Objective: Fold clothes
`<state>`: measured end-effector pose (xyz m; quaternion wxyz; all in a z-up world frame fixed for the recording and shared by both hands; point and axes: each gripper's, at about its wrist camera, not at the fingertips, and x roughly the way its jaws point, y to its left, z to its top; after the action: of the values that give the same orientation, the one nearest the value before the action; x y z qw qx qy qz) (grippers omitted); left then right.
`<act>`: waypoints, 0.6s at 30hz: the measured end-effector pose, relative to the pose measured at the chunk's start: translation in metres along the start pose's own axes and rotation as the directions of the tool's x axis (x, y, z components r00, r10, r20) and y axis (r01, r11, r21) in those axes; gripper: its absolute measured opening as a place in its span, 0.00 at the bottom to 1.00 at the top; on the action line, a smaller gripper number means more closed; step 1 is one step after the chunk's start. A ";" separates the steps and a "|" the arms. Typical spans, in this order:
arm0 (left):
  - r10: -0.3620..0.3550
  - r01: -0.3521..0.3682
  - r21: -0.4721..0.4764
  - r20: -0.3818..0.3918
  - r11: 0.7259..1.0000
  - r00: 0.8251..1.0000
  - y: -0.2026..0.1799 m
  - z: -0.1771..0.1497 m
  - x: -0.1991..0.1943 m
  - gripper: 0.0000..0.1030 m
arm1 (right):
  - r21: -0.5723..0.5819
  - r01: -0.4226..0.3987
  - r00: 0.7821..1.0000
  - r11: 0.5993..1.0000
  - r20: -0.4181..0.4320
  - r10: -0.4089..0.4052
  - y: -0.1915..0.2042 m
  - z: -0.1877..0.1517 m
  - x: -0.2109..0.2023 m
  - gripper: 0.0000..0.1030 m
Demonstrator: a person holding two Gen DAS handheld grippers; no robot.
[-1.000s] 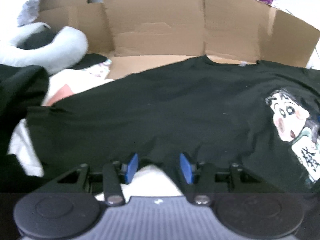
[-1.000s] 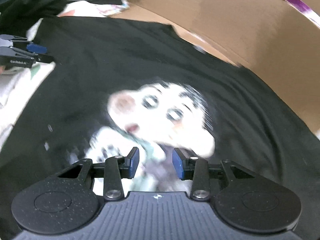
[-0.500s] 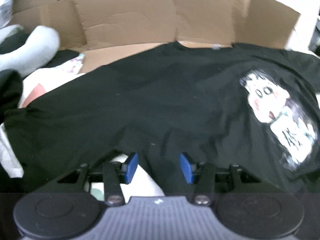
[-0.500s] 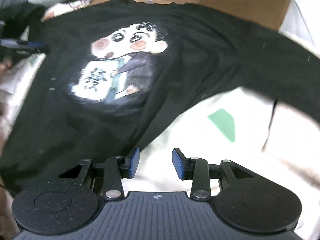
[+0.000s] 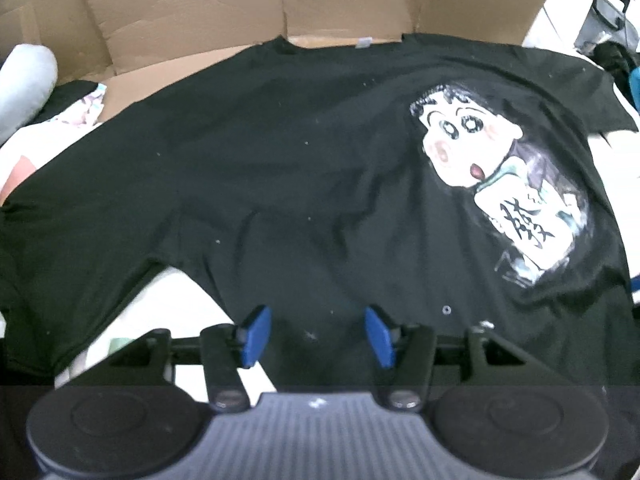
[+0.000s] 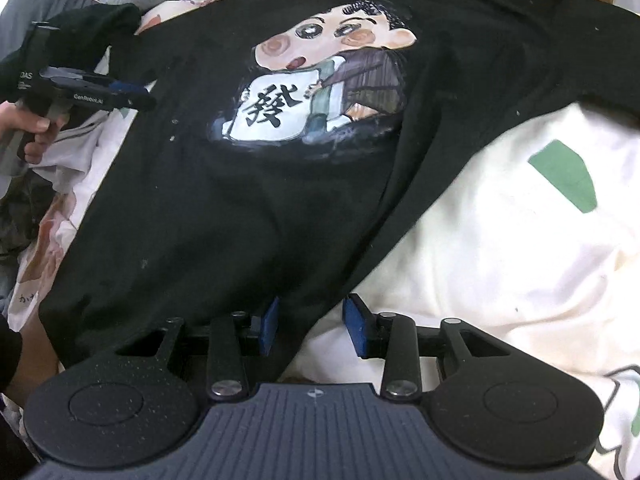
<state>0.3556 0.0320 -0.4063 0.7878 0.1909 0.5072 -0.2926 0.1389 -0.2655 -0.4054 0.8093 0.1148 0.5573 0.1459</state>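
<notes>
Shirt (image 6: 240, 208) lay flat, collar away; right tongs (image 6: 308, 326) were closing astride its near side edge, left tongs (image 5: 316, 336) opening over the hem, ungripped.

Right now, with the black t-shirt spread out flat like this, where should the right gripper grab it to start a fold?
Take the black t-shirt at its lower hem corner, coming in from the near edge over the cream bedding. The fabric ends there in a free edge lying between the right gripper's pads, so a pinch likely catches only the shirt. Its jaws are closing, not yet pressing.
</notes>
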 end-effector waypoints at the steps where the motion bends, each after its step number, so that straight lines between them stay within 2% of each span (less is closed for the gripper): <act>1: 0.002 -0.002 0.000 -0.009 1.000 1.000 0.000 0.000 0.000 0.55 | -0.002 -0.008 1.000 1.000 -0.001 0.008 -0.001 0.002 0.000 0.14; 2: 0.003 -0.003 0.000 -0.019 1.000 1.000 0.000 0.001 0.000 0.55 | 0.000 -0.019 1.000 1.000 -0.006 0.019 -0.003 0.004 0.000 0.04; 3: 0.006 -0.007 -0.005 -0.030 1.000 1.000 0.000 0.001 0.001 0.55 | 0.002 -0.030 1.000 1.000 -0.011 0.030 -0.005 0.006 0.001 0.02; 7: 0.017 -0.020 -0.038 -0.082 0.999 0.996 -0.002 0.000 -0.004 0.55 | -0.022 -0.061 0.998 0.998 -0.028 0.060 -0.003 0.017 -0.003 0.00; 12: 0.031 -0.039 -0.055 -0.143 0.998 0.989 -0.013 -0.011 -0.016 0.56 | -0.017 -0.153 0.988 0.988 -0.021 0.153 -0.004 0.033 -0.026 0.00; 15: 0.033 -0.039 -0.045 -0.134 0.998 0.990 -0.025 -0.017 -0.021 0.58 | -0.058 -0.167 0.986 0.984 -0.038 0.165 -0.015 0.032 -0.037 0.00; 18: 0.066 -0.070 -0.023 -0.124 0.997 0.990 -0.043 -0.024 -0.021 0.59 | -0.068 -0.173 0.985 0.983 -0.023 0.172 -0.025 0.025 -0.034 0.00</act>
<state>0.3048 0.0195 -0.3976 0.7671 0.2148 0.5521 -0.2463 0.1536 -0.3021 -0.3755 0.7923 0.1330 0.5468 0.2358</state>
